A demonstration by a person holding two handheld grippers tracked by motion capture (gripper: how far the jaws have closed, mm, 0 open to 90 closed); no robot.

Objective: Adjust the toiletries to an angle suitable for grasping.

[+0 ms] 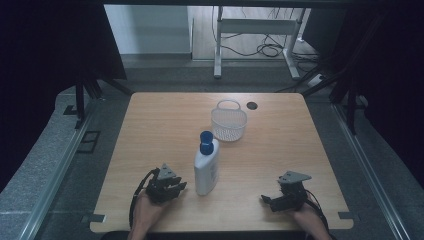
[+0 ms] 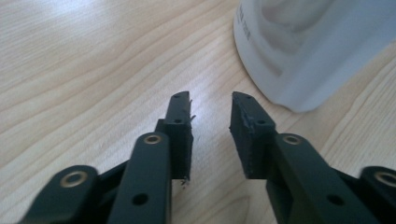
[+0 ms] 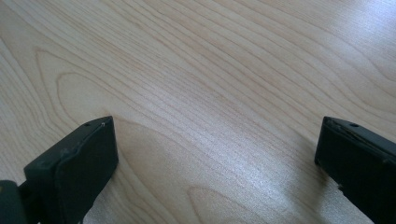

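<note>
Nearest the front edge of the worktop (image 1: 150,120), two grippers are held low over the wood, one in each of the person's hands. To the right of the white bottle (image 1: 206,167), well apart from it, the right gripper (image 1: 266,199) is seen with its jaws pointing left toward the bottle; in the right gripper view (image 3: 215,144) the jaws are spread wide, with nothing but bare wood grain between them. Just left of the bottle, the left gripper (image 1: 182,186) is held with its jaws turned toward the bottle's lower end. In the left gripper view (image 2: 211,114) the jaws are parted by a narrow gap, nothing is pinched between them, and the rounded white base of the bottle (image 2: 308,46) is seen just ahead and to the right of the tips, near them but not touched.

The bottle is laid on its side near the middle of the worktop, between the two grippers and closer to the left one, with its base toward the front edge. Its blue cap (image 1: 206,142) is pointed away from the person. Just beyond the cap, slightly to the right, a small white mesh basket (image 1: 228,130) with a looped handle is stood upright, close to the cap; whether the two touch cannot be told. Beyond the basket, a dark round cable hole (image 1: 251,105) is set into the worktop near its far edge.
</note>
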